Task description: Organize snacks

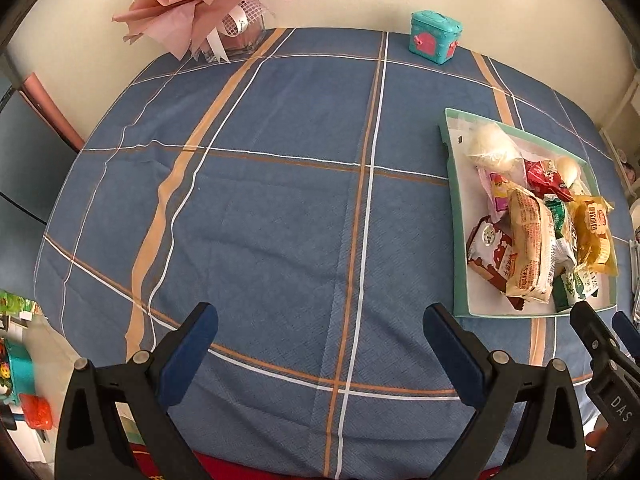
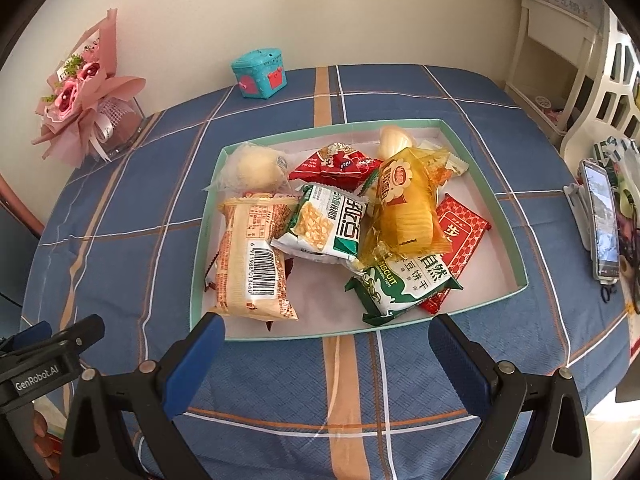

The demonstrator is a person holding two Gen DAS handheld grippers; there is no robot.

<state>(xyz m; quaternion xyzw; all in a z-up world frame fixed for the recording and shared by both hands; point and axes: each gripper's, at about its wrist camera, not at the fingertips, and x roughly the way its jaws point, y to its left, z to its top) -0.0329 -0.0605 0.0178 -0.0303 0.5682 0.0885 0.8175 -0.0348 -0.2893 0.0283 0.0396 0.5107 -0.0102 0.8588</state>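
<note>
snacks (image 2: 320, 224) lie piled in the tray (image 2: 516, 256) straight ahead of the right gripper (image 2: 326, 344), spread wide, empty, probably nearer; left gripper (image 1: 320, 332), equally wide, faces bare cloth.

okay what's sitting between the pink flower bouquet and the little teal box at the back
Nothing: only bare blue plaid tablecloth lies between the bouquet and teal box, per the left wrist view.

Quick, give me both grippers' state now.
Left gripper: open, holding nothing.
Right gripper: open, holding nothing, just short of the snack tray.
</note>
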